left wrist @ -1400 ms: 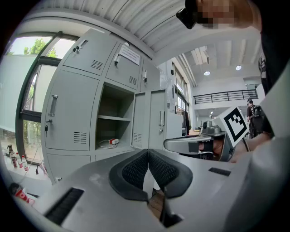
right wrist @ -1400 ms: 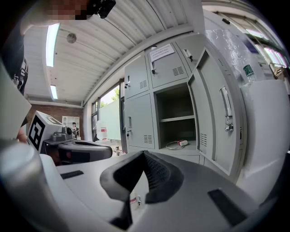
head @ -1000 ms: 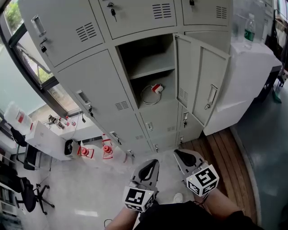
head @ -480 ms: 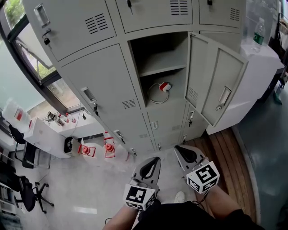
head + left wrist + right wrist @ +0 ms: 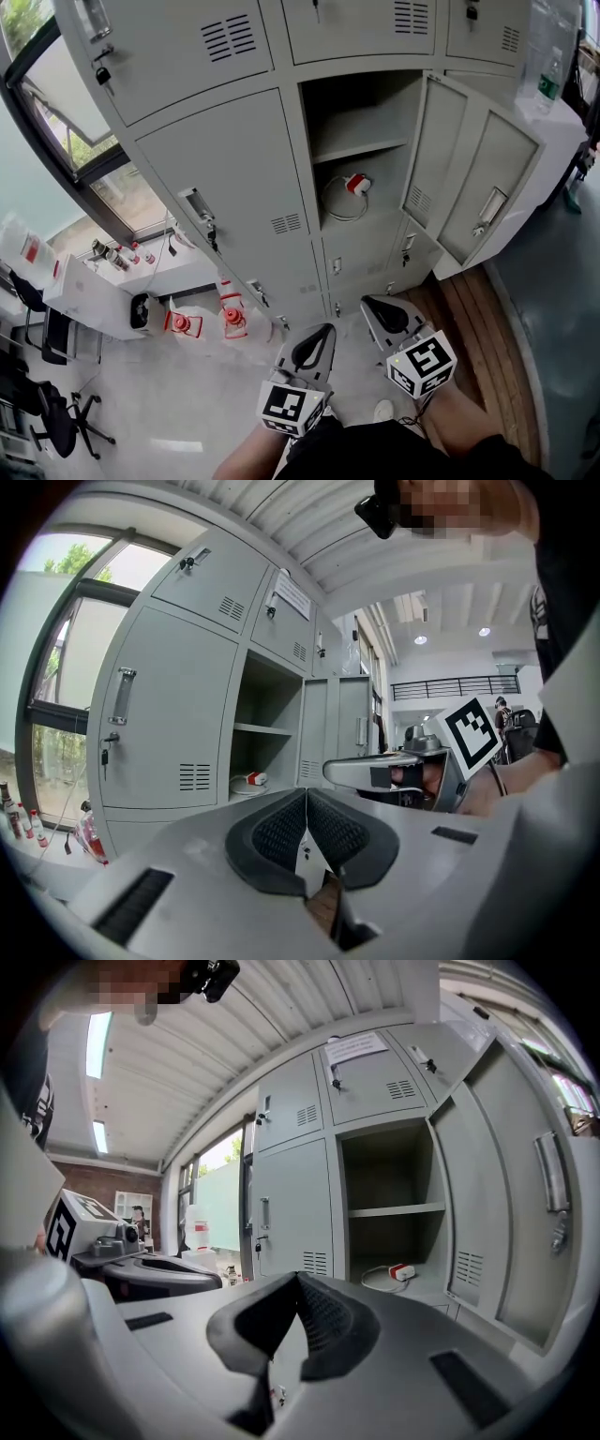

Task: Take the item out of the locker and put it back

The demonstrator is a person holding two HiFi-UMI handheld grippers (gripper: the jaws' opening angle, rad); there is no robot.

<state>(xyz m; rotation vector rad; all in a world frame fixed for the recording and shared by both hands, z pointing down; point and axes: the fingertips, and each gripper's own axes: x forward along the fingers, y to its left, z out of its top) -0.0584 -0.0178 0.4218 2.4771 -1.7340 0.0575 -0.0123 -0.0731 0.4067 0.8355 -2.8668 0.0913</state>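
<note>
Locker (image 5: 361,108), grey steel, door open, now nearer you; left gripper (image 5: 319,336), right gripper (image 5: 373,306) closed, empty; red-and-white corded plug (image 5: 355,184) awaits pickup.

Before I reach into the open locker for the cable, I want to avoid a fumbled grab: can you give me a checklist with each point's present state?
1. Locker door open: ok, it stands swung out to the right.
2. Target in sight: ok, the cable with its red-and-white plug lies under the shelf.
3. Left gripper empty: ok, jaws together, nothing between them.
4. Right gripper ready to grasp: not ok, jaws together, so open them first.
5. Grippers at the opening: not ok, both are low and well clear of the locker.
</note>
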